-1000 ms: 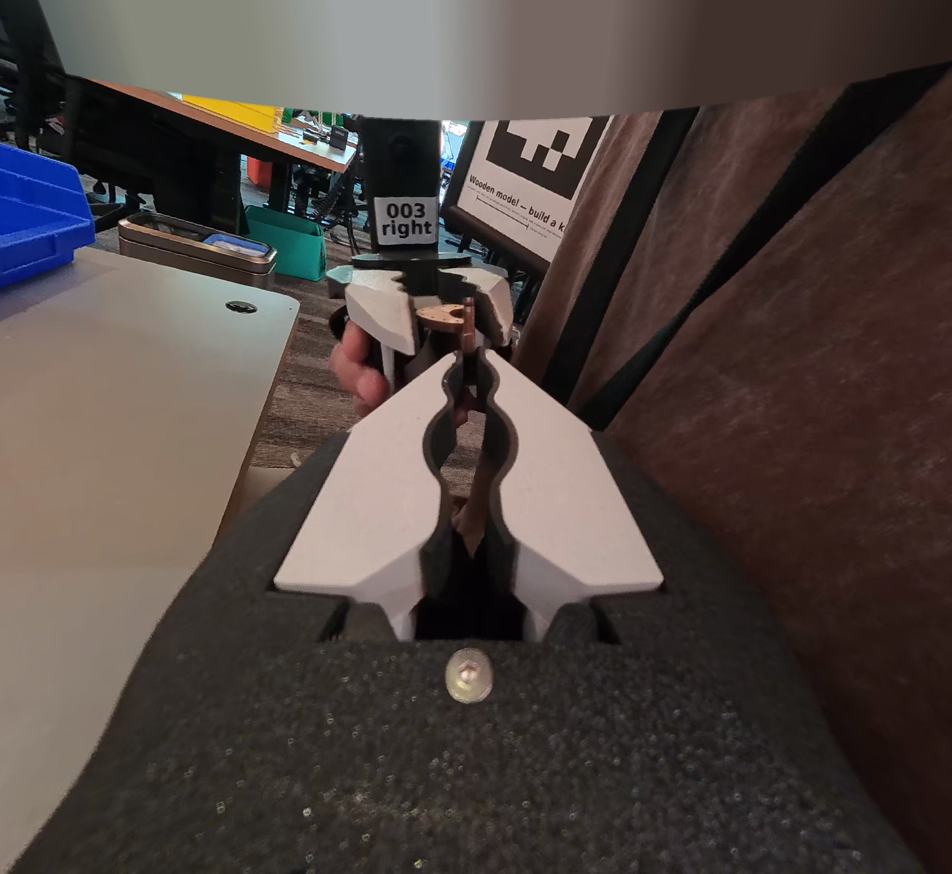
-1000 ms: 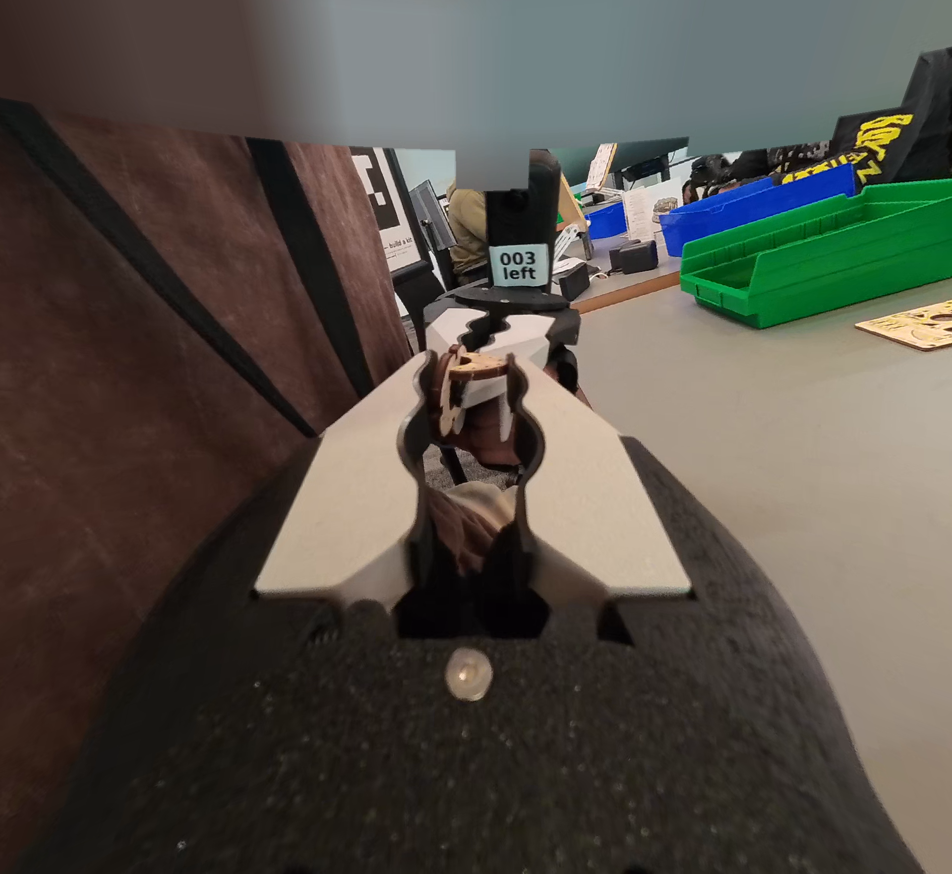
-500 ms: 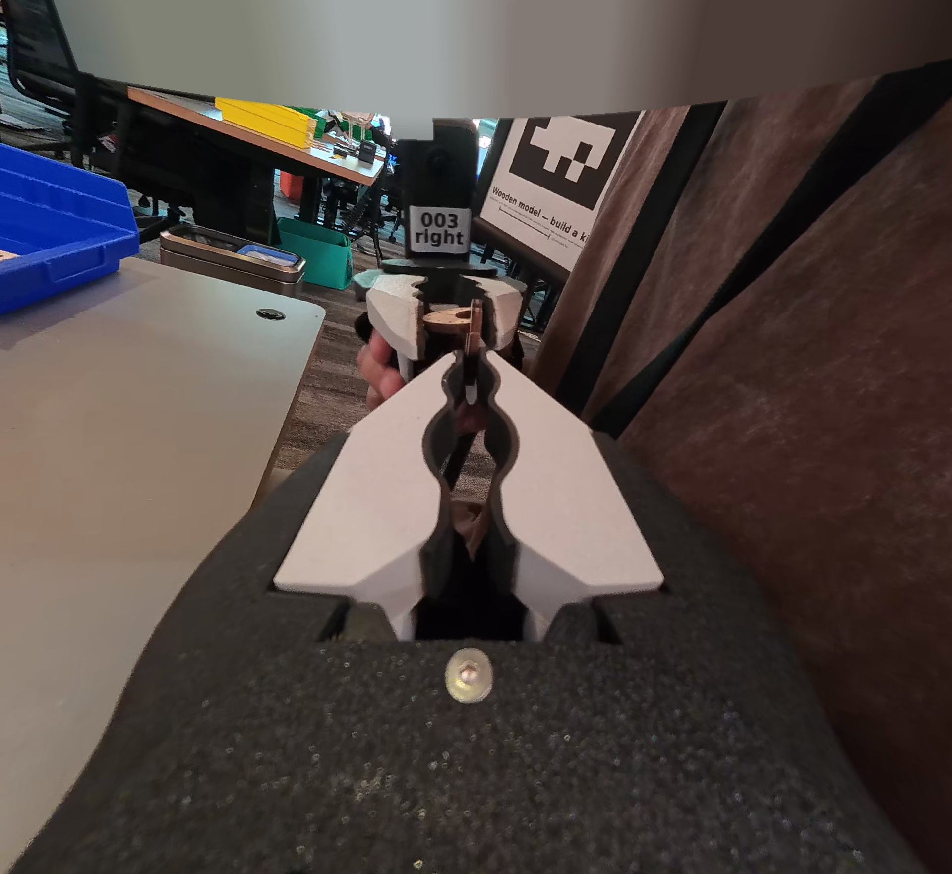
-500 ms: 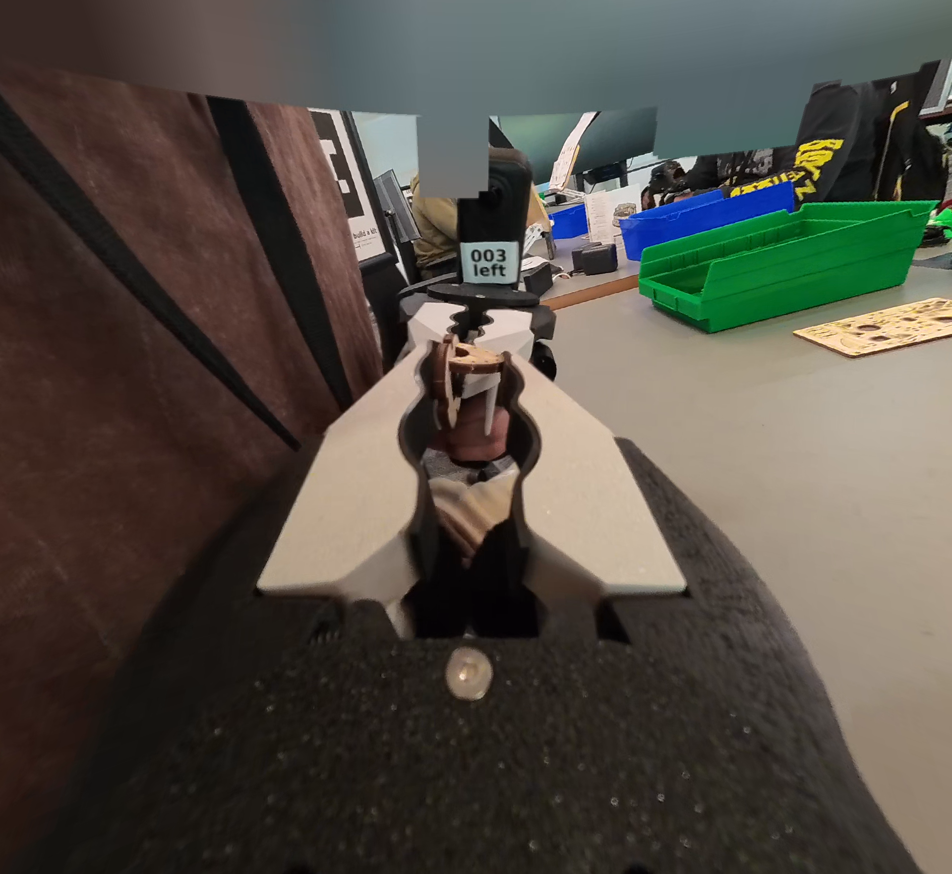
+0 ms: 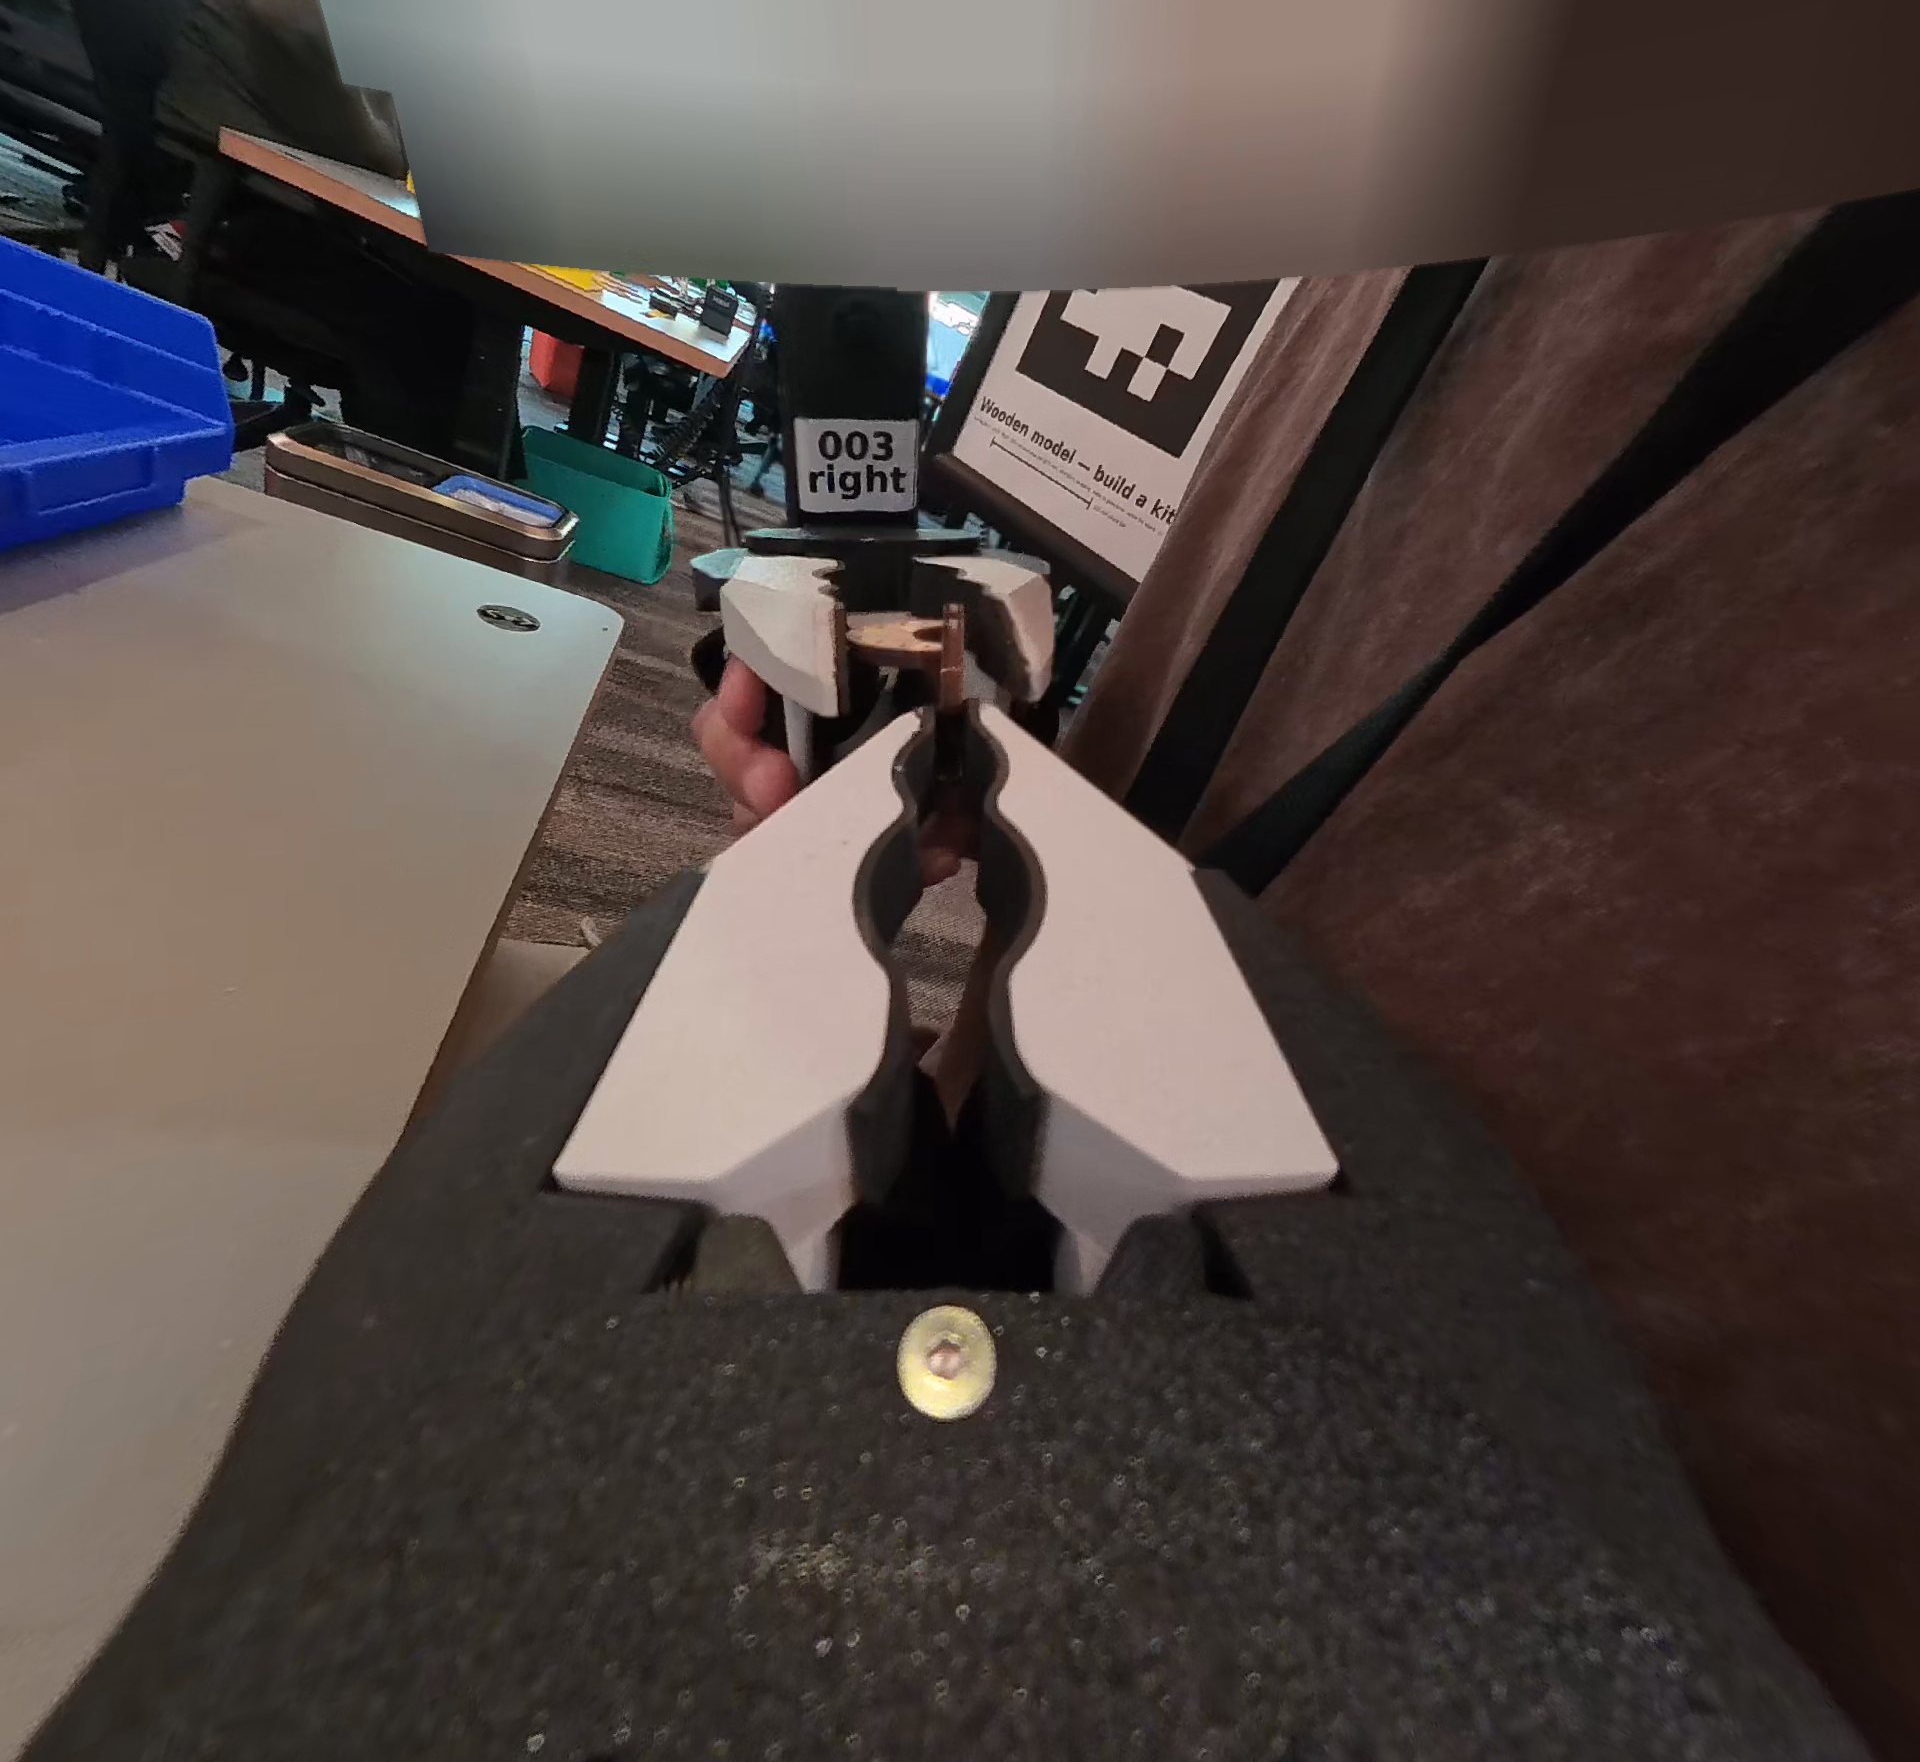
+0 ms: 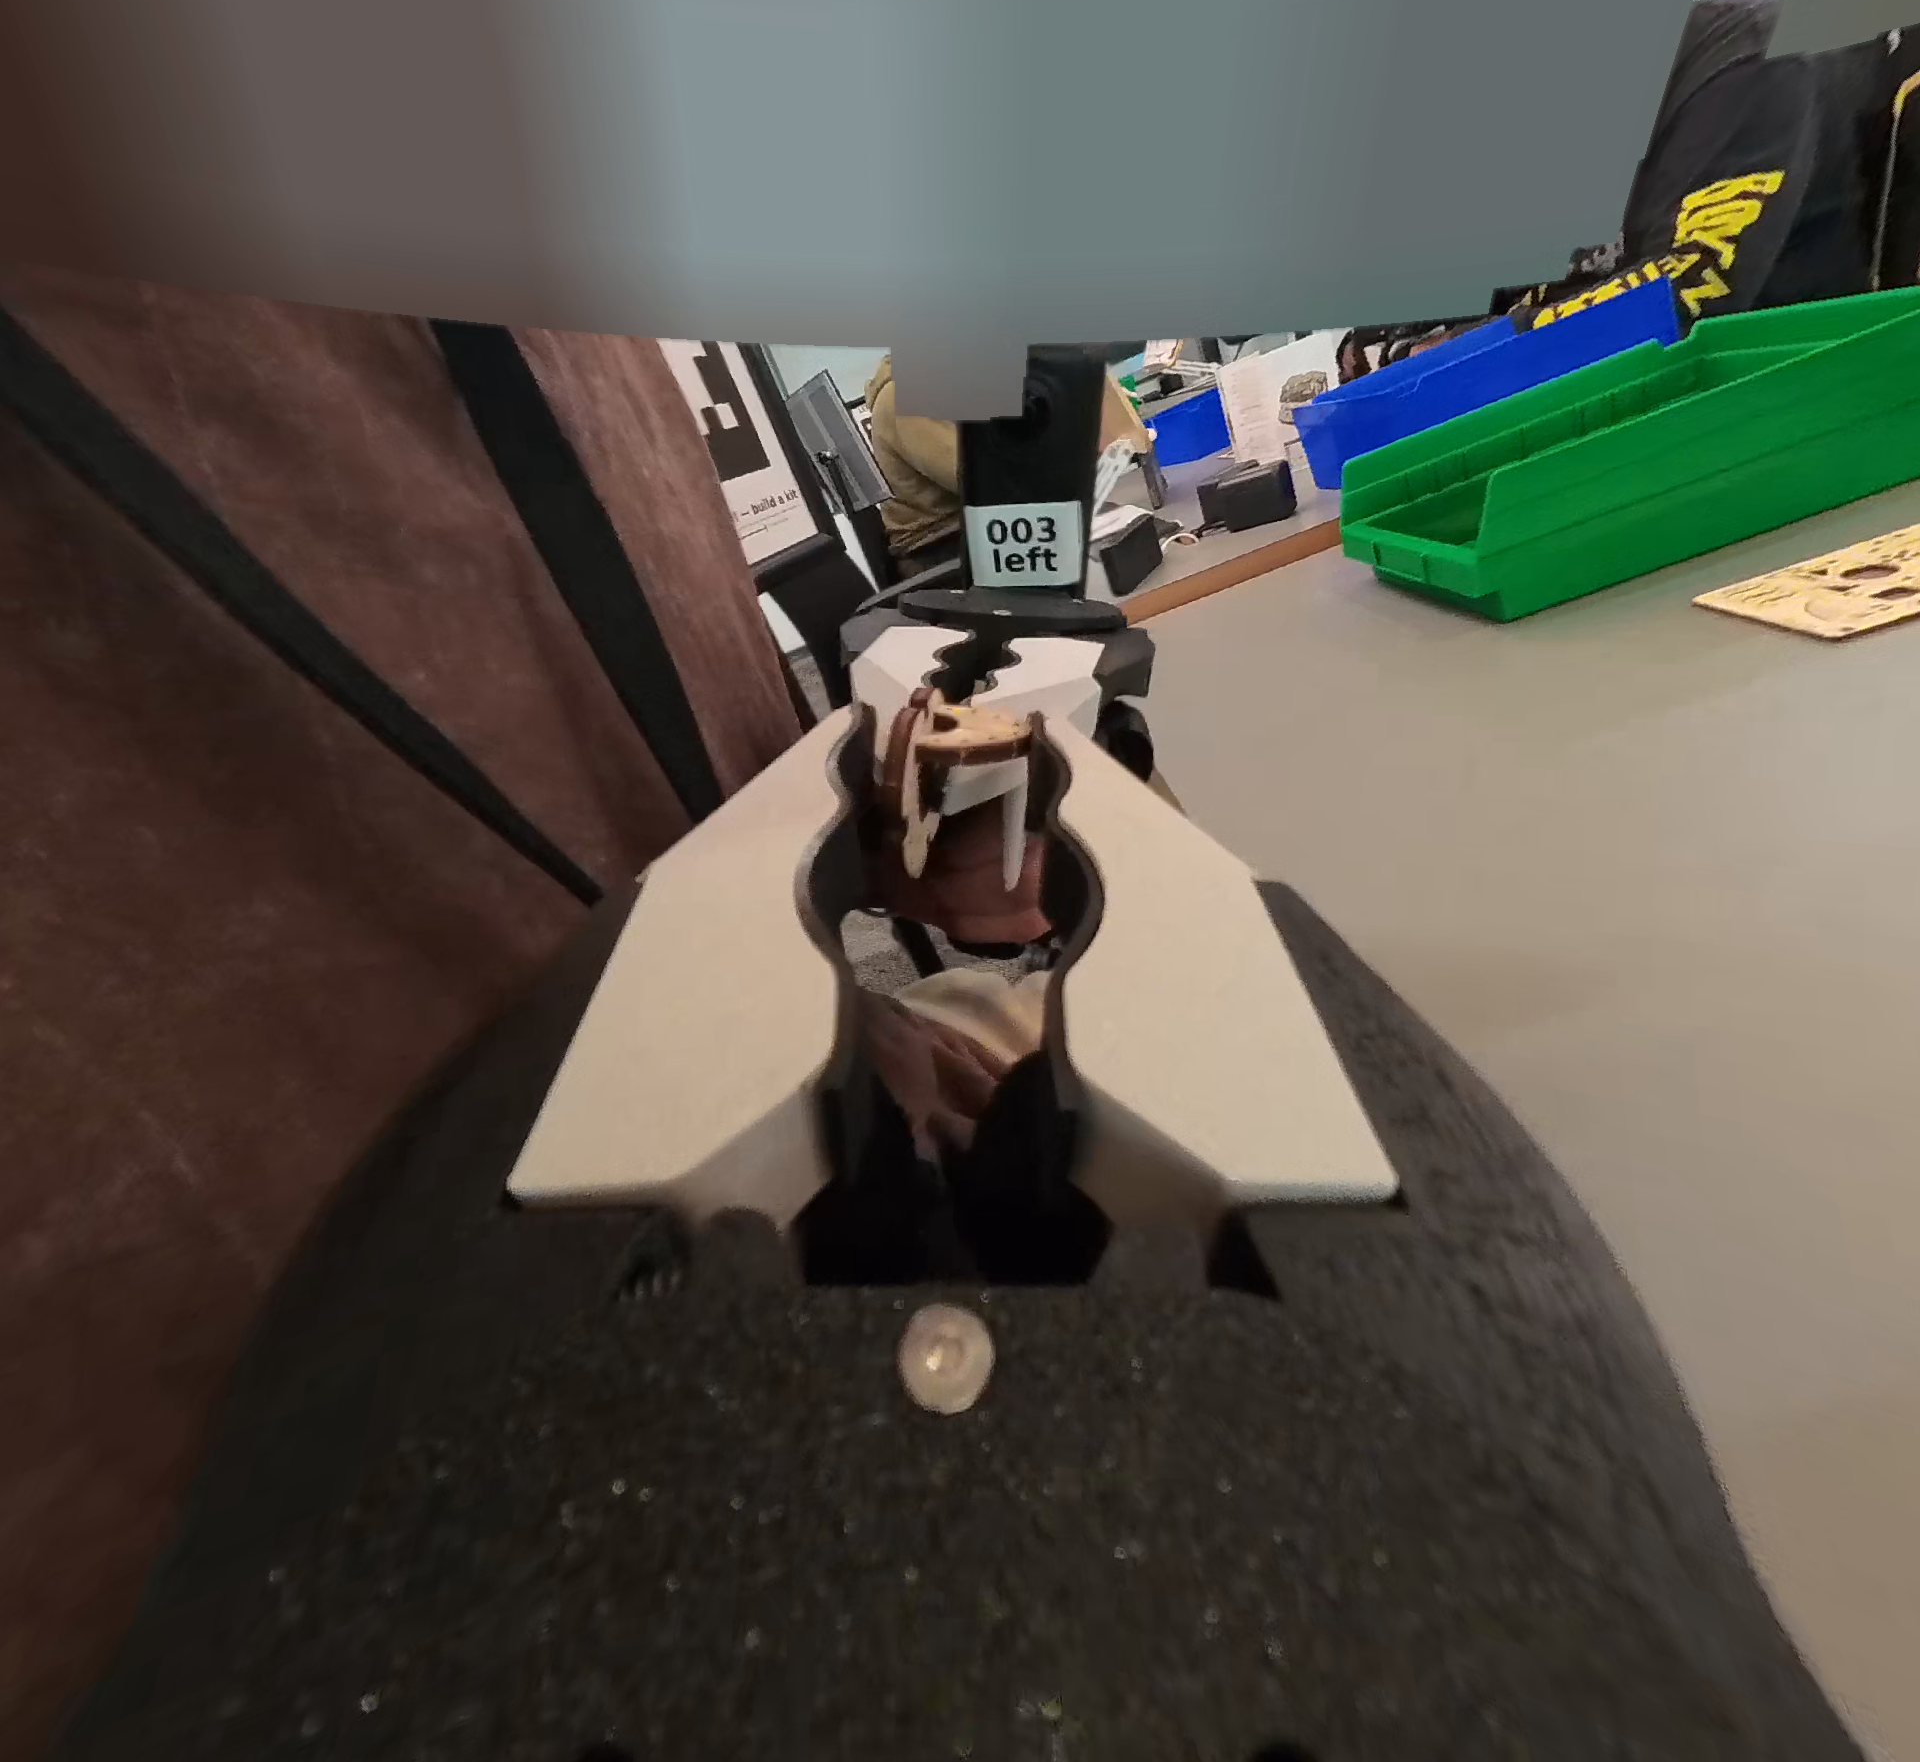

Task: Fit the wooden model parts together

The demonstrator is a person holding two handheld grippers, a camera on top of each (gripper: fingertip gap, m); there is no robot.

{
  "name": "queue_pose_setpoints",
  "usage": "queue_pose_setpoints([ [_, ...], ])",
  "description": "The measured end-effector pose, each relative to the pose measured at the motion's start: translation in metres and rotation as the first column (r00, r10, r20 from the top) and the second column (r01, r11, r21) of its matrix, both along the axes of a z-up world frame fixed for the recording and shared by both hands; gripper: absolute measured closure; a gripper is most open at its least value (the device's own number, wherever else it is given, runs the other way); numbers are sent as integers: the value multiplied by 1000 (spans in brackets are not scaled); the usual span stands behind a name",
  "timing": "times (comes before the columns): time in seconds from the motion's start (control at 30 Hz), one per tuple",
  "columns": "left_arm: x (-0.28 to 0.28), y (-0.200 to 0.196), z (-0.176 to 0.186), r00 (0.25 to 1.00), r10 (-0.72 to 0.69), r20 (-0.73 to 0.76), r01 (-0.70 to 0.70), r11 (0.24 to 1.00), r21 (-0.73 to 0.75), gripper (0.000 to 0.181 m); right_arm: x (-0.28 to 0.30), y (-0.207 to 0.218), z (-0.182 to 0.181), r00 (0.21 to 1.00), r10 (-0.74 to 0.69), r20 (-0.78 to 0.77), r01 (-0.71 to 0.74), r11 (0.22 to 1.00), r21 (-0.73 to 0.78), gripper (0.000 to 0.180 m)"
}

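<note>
1. Left tongs (image 5: 948, 736) were clamped on a thin upright wooden piece (image 5: 950, 673), held edge-on at their tips.
2. Right tongs (image 6: 951, 756) gripped a flat round wooden disc (image 6: 971, 738), lying level at their tips.
3. Both tongs faced each other nose to nose; the upright piece touched the disc's edge, beyond the surface (image 5: 239, 777) edge.
4. Green bin (image 6: 1621, 476) sat at 2 o'clock in the right wrist view, a cut-out wooden sheet (image 6: 1818, 595) beside it.

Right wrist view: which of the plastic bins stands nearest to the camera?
The green bin. It is the only green one, and it stands in front of the blue bins, which are farther back.
</note>
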State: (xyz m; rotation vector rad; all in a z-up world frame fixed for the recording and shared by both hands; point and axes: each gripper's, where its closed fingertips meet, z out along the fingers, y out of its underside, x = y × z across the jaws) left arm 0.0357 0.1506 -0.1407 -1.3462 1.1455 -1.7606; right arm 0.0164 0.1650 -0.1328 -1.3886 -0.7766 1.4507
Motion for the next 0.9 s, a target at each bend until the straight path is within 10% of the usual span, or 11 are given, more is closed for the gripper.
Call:
queue_pose_setpoints([
  [0.9,6,3,-13,993,87,-77,-76,989,128,180,2,6,-13,995,-46,91,44,999,20,158],
])
